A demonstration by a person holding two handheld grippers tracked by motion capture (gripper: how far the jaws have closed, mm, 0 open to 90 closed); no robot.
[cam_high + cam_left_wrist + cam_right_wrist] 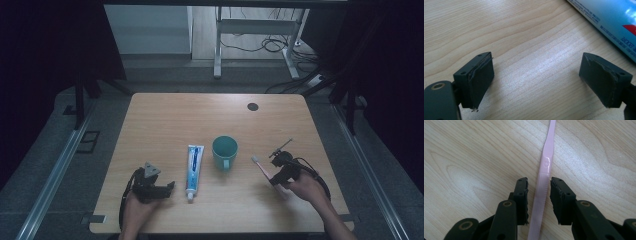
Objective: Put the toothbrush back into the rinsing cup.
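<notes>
left gripper (167, 189): near-left on the table (165, 115), jaws wide apart, nothing between them, bare wood under the pads (480, 80). Tube lies just to its right, not touching.

toothpaste tube (194, 170): lies flat left of centre, cap end near, crimped end far. Soft laminate, glossy white/blue print; looks squeezable and would dent under a hard pinch.

cup (224, 152): centre, upright, open top, teal, handle on the near side. Looks like rigid plastic or ceramic, smooth wall. Stands apart from tube and brush.

toothbrush (264, 169): right of the cup, flat on the table, head pointing far-left, handle running near-right into the gripper. Pale pink plastic, thin, light, stiff with probably a bit of flex. The neck is smooth and likely slippery; the handle has fine ribs on it.

grip point: ribbed handle section (542, 195), across the narrow width. Judged best hold, since the ribs should stop it sliding.

right gripper (276, 176): near-right, jaws narrowed to either side of the ribbed handle, small gaps visible on both sides, so not clamped yet.

risk: low profile on the wood; the pads may scrape the table or flick the brush sideways.
</notes>
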